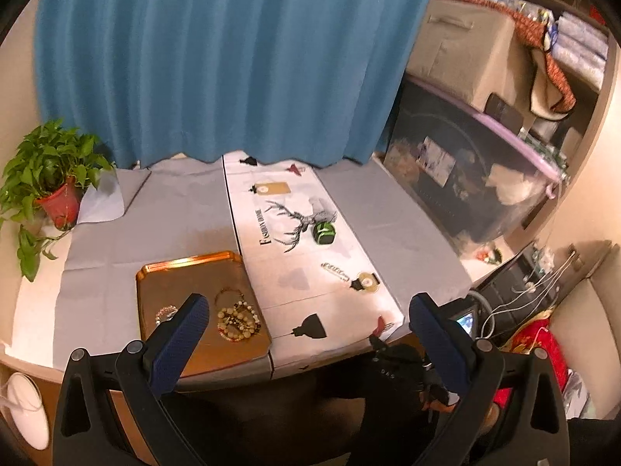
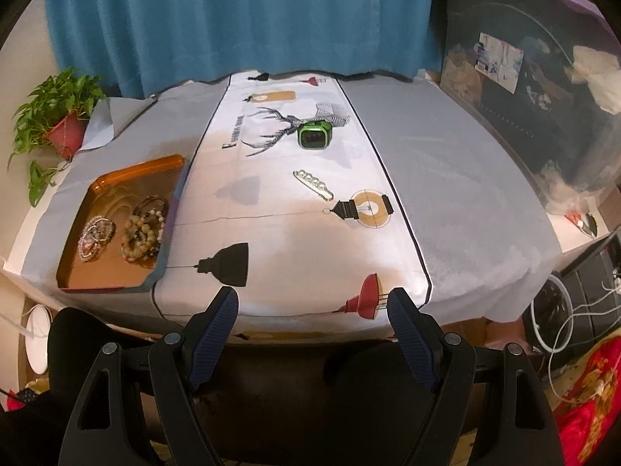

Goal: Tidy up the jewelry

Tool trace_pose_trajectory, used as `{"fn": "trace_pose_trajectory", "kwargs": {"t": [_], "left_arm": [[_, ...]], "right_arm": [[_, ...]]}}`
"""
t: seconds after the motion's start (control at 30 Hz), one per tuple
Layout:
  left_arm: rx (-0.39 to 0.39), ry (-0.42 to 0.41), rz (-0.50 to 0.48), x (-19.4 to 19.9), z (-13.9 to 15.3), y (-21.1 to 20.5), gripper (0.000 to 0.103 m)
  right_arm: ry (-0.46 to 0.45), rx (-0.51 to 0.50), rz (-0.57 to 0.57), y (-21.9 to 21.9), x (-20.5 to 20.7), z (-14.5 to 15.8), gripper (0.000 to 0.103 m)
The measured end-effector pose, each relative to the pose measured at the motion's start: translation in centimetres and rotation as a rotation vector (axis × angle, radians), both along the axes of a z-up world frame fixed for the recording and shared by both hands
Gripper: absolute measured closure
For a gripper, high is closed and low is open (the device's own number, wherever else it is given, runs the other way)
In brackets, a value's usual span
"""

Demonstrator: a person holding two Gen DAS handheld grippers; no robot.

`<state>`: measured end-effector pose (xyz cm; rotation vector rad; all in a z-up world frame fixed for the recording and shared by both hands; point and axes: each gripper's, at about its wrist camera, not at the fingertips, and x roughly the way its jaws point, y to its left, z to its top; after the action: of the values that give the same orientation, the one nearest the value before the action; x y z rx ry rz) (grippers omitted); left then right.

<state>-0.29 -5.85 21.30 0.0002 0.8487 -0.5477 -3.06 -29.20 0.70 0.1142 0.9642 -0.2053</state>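
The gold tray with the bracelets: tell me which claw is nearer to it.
Left. The left claw hangs over the table's near edge, one finger in front of the tray. The right claw hangs before the runner's near end, the tray well off to its left.

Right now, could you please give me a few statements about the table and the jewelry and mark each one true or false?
1. The beaded bracelets lie in the orange tray. True.
2. The green watch is in the tray. False: it lies on the printed runner, over the deer drawing.
3. The pearl hair clip lies on the runner, nearer than the watch. True.
4. The right gripper holds the clip. False: its fingers stand apart with nothing between them.
5. The potted plant stands at the table's right end. False: it stands at the left.
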Motion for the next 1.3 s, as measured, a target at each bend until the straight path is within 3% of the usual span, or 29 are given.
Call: {"fn": "trace_pose_trajectory", "kwargs": {"t": [0.2, 0.33, 0.47, 0.57, 0.67, 0.77, 0.8, 0.83, 0.87, 0.9, 1.03, 1.23, 1.3], "left_arm": [[0.056, 0.079, 0.057, 5.9, -4.8, -0.9, 0.001], [0.108, 0.18, 0.08, 11.6, -10.4, -2.6, 0.001], [0.224, 0.207, 0.123, 16.9, -15.9, -5.0, 0.001], [0.268, 0.231, 0.134, 20.5, -19.8, -7.0, 0.001], [0.237, 0.265, 0.089, 23.2, -22.7, -9.9, 0.001], [0.257, 0.259, 0.015, 25.2, -25.0, -13.8, 0.001], [0.261, 0.257, -0.019, 25.7, -25.6, -15.0, 0.001], [0.268, 0.253, -0.056, 26.2, -26.2, -16.6, 0.001], [0.272, 0.247, -0.089, 26.6, -26.8, -18.2, 0.001], [0.273, 0.243, -0.121, 26.9, -27.1, -19.5, 0.001], [0.282, 0.228, -0.23, 27.5, -28.5, -24.7, 0.001], [0.357, 0.278, -0.266, 28.8, -31.8, -29.6, 0.001], [0.37, 0.3, -0.244, 29.4, -32.7, -30.2, 0.022]], "right_arm": [[-0.022, 0.016, -0.019, -1.7, 2.9, -2.6, 0.023], [-0.057, 0.01, -0.043, -3.3, 6.2, -4.7, 0.023], [-0.043, 0.032, -0.042, -5.2, 10.8, -8.0, 0.023], [-0.02, 0.046, -0.013, -6.3, 14.1, -10.1, 0.023], [-0.029, -0.035, 0.059, -6.4, 17.5, -11.3, 0.022], [-0.047, -0.036, 0.111, -7.0, 19.4, -11.5, 0.023], [-0.049, -0.033, 0.117, -7.3, 19.5, -11.5, 0.025], [-0.063, -0.036, 0.126, -7.7, 19.5, -11.3, 0.044], [-0.068, -0.043, 0.137, -7.7, 19.5, -11.1, 0.078], [-0.065, -0.063, 0.147, -7.9, 19.4, -11.0, 0.086], [-0.061, -0.105, 0.088, -10.9, 18.4, -11.0, 0.09], [-0.079, -0.102, -0.002, -14.3, 18.2, -11.1, 0.09], [-0.079, -0.131, 0.009, -13.9, 18.2, -11.1, 0.09]]}}
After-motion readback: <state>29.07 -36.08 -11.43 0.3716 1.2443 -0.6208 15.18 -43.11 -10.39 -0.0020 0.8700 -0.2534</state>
